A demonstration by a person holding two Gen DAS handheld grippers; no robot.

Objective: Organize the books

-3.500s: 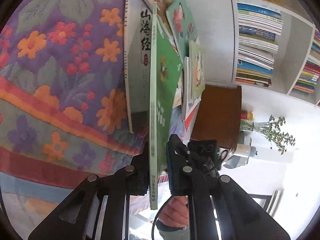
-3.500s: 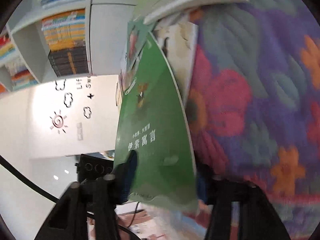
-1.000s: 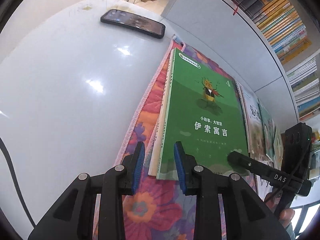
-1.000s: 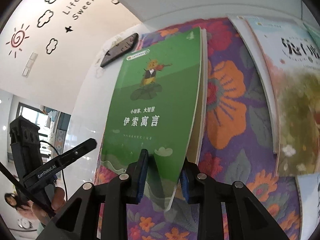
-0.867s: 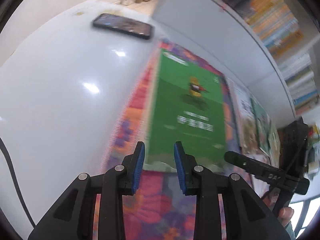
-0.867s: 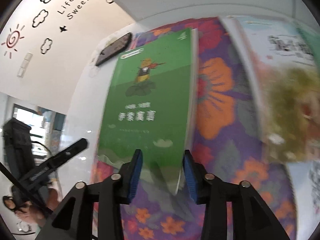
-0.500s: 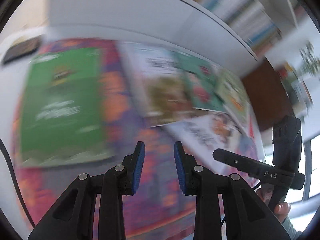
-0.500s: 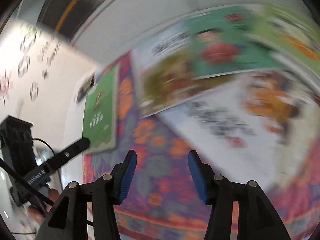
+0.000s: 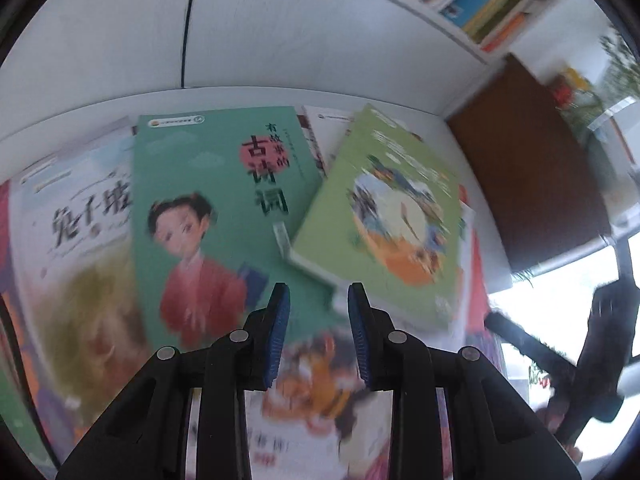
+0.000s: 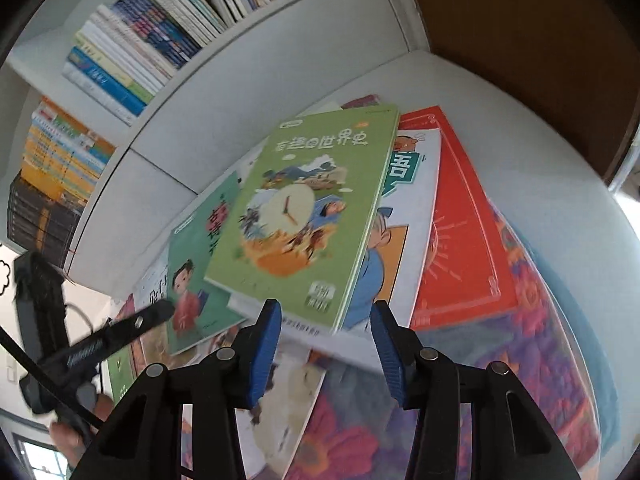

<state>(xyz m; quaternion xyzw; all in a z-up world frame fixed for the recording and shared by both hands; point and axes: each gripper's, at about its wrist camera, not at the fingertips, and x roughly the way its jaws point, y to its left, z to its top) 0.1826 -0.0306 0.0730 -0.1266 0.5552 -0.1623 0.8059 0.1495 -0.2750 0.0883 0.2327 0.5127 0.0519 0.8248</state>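
Tongs come first in both views, and neither pair holds anything; our left tongs stand narrow with bare air between the blue pads, while our right tongs stand wider and are closing, nothing yet between them, the near edge of the light-green book lying just beyond the pads; beyond lies the heap, loose on the flowered cloth over the white bench; the light-green book sits crooked on top, overlapping the teal book with the girl in red; under and beside these lie a red book, a white one with a blue-robed figure, and a pale book at the left; we judge the task well short of done, since these lie fanned and askew, none squared into a pile; furthest off, the shelves already stand packed with books; the light-green book looks the likeliest next pick.
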